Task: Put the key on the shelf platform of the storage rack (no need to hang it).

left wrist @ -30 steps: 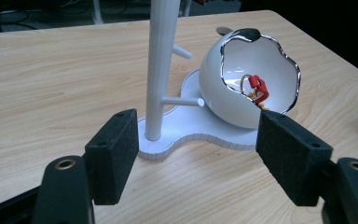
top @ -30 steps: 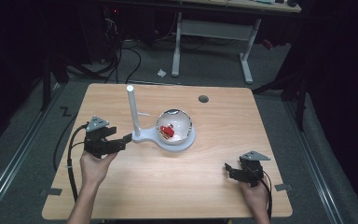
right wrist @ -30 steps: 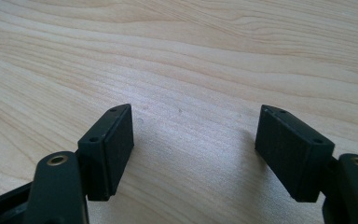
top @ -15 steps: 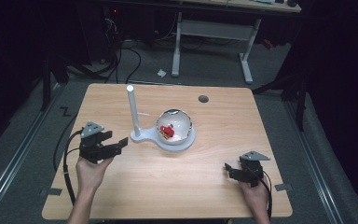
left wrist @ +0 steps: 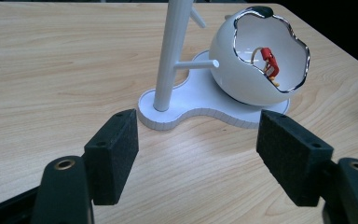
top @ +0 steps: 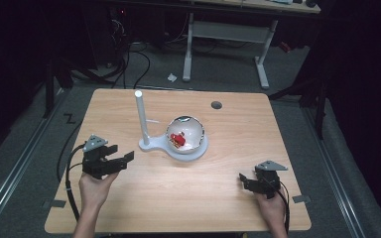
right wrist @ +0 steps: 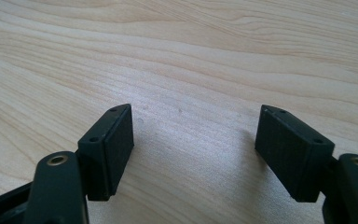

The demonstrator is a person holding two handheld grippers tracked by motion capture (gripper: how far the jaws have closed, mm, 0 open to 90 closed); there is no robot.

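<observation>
The left claw [top: 124,159] sits over the left part of the light wooden desk [top: 129,208], held in a hand [top: 93,191], its two black jaws spread wide apart with nothing between them. In the left gripper view the same claw [left wrist: 196,154] points at one white stand [left wrist: 205,109] lying just ahead on the desk [left wrist: 51,70]. The stand carries one upright white post [top: 141,119] on its left lobe and one white egg-shaped shell with a jagged, silver-edged opening [top: 187,134] on its right lobe. Inside the shell lies one small red item [top: 178,140]; what it is cannot be made out. One dark round hole [top: 216,105] marks the desk towards its far edge. Near the right front corner, the right claw [top: 244,180] is held low by the other hand [top: 272,210], well apart from the stand. In the right gripper view its two jaws gape over bare wood [right wrist: 196,70], gripping nothing.
</observation>
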